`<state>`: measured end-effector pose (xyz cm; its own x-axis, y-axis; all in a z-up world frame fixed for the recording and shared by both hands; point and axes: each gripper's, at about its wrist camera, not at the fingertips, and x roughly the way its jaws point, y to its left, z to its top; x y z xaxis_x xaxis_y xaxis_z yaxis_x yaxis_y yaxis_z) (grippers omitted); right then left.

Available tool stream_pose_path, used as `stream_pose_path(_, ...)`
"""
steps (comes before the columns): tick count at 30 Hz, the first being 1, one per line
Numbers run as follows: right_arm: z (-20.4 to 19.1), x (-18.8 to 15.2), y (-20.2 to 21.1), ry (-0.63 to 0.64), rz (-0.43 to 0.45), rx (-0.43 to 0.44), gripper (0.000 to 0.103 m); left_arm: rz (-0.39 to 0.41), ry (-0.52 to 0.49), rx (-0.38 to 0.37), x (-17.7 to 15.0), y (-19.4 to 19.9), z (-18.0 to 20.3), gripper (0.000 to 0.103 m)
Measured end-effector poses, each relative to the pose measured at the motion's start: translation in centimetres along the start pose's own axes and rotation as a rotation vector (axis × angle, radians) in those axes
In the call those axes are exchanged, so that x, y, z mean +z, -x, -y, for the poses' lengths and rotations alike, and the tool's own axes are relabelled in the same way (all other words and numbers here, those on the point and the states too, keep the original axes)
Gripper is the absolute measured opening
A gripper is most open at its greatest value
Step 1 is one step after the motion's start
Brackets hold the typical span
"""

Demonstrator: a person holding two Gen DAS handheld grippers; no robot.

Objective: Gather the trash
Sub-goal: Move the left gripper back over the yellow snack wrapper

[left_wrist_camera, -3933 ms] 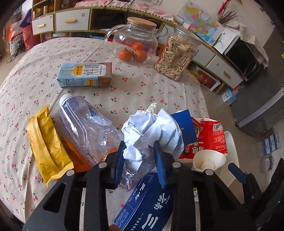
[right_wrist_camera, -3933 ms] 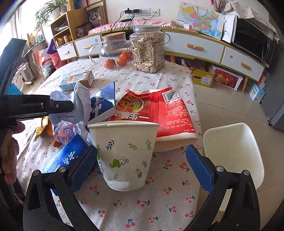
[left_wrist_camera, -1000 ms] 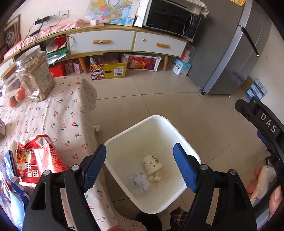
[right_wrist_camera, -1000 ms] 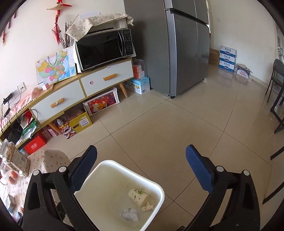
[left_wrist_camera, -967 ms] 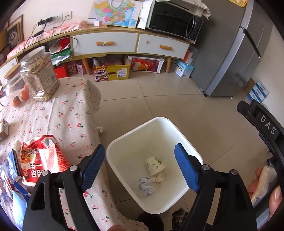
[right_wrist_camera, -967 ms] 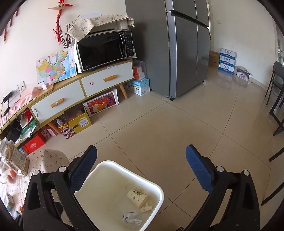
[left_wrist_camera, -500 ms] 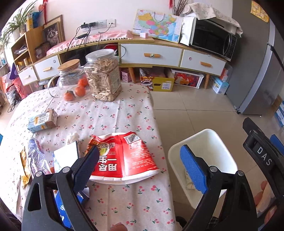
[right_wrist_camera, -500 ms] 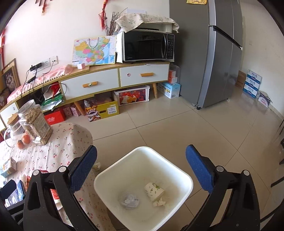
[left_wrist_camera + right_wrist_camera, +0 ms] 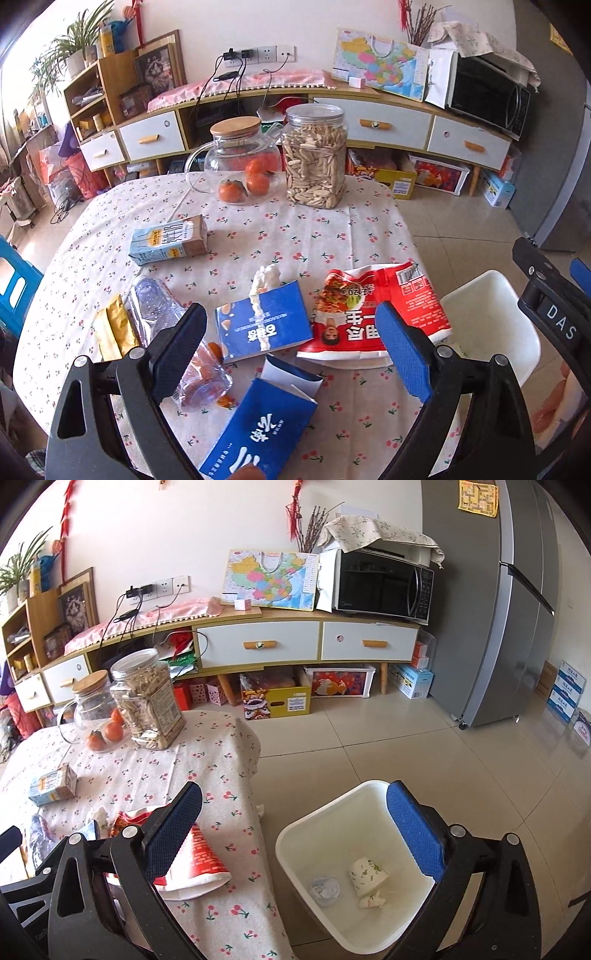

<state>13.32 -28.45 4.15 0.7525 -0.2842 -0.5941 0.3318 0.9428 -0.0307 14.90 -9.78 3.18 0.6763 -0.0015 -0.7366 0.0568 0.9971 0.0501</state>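
My left gripper (image 9: 291, 349) hangs over the table (image 9: 303, 236), jaws spread wide, nothing between the blue pads. Below it lies the litter: a blue tissue pack (image 9: 263, 325) with a white tissue sticking out the top, a red snack bag (image 9: 376, 314) at the table's right edge, a crushed clear plastic bottle (image 9: 173, 332), a yellow wrapper (image 9: 114, 332) just beside the bottle, and a blue carton (image 9: 258, 432) nearest me. A milk carton (image 9: 168, 240) lies on its side farther back. Behind it stand a glass jug (image 9: 240, 162) with 3 tangerines inside and a clear jar of seeds (image 9: 314, 155).

My right gripper (image 9: 291, 834) is also wide open and empty, held above the floor at the table's edge. The white trash bin (image 9: 317, 830) sits below it, on the floor beside the table. Inside the bin: a floral paper cup (image 9: 367, 877) on its side, a crumpled paper ball (image 9: 325, 888), a small scrap (image 9: 371, 901) touching the cup.
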Motion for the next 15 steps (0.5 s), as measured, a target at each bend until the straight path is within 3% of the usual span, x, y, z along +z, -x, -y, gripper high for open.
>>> stream_pose_path(7,-3.8,-0.7,0.5,0.072,0.012,0.070,0.096,0.019,0.043,0.046,-0.9,-0.9,-5.4,0.090)
stream_pose_path(11,-6.2,-1.2,0.6,0.128,0.008,0.119,0.096,-0.092,0.156,0.019,-1.0,-2.7,-8.8,0.090)
stream_pose_path(13,-7.5,-1.3,0.7,0.158,0.016,0.137,0.096,-0.113,0.219,0.010,-1.2,-3.0,-10.5,0.090)
stream_pose_path(15,-8.7,-1.4,0.8,0.183,0.019,0.164,0.096,-0.118,0.255,0.048,-1.2,-3.2,-11.7,0.090)
